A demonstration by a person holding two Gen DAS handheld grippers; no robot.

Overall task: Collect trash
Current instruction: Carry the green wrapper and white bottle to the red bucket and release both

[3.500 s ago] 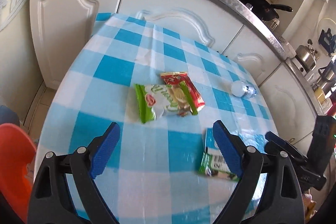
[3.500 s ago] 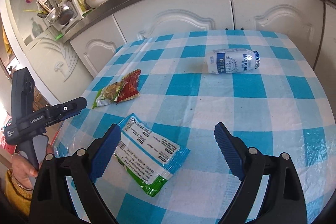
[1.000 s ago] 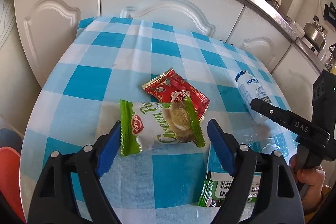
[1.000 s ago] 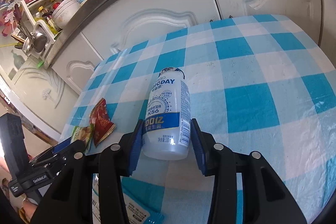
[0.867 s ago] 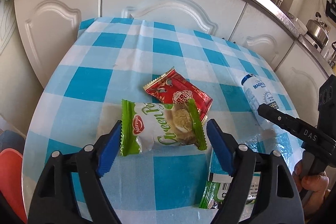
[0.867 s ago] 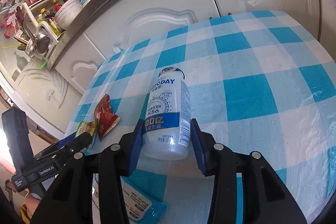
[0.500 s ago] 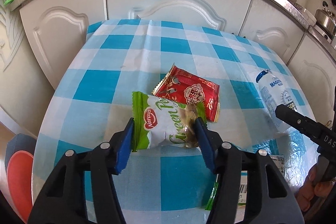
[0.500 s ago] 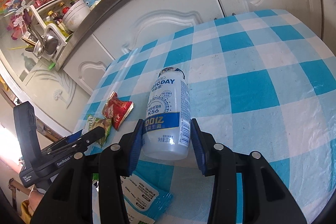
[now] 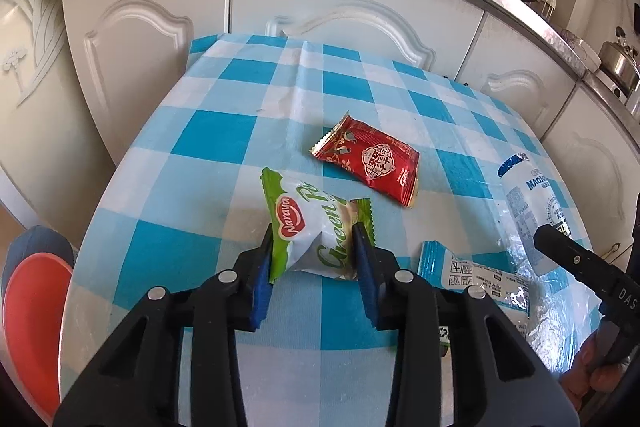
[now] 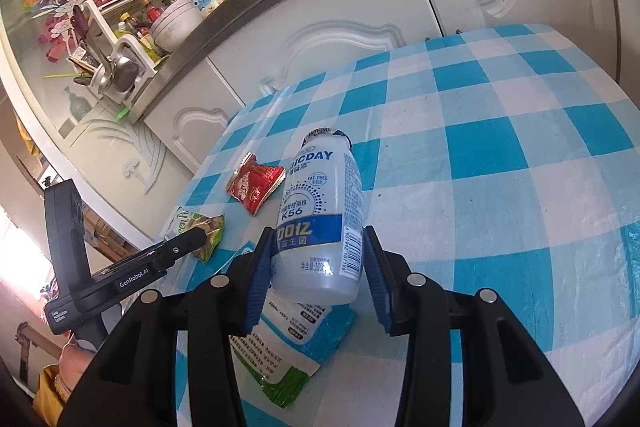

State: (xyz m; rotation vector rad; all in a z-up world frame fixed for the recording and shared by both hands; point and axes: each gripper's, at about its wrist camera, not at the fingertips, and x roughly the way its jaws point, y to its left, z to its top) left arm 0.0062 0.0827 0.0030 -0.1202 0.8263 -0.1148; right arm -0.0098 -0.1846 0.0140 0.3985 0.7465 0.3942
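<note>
Closing on the green snack wrapper (image 9: 316, 231), left gripper (image 9: 316, 247) jaws pinch its crumpled middle above the checked table (image 9: 216, 135). Light, crinkly, slippery film: grip mid-body. Right gripper (image 10: 320, 259) clamps the stiff plastic bottle (image 10: 320, 219) at its base.

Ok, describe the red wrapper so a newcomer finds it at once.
Start at the blue-and-white checked tablecloth below the white cabinets. Near its middle lies a flat red foil snack wrapper, just beyond the green-and-white biscuit packet. It is the only red packet, and nothing grips it.
</note>
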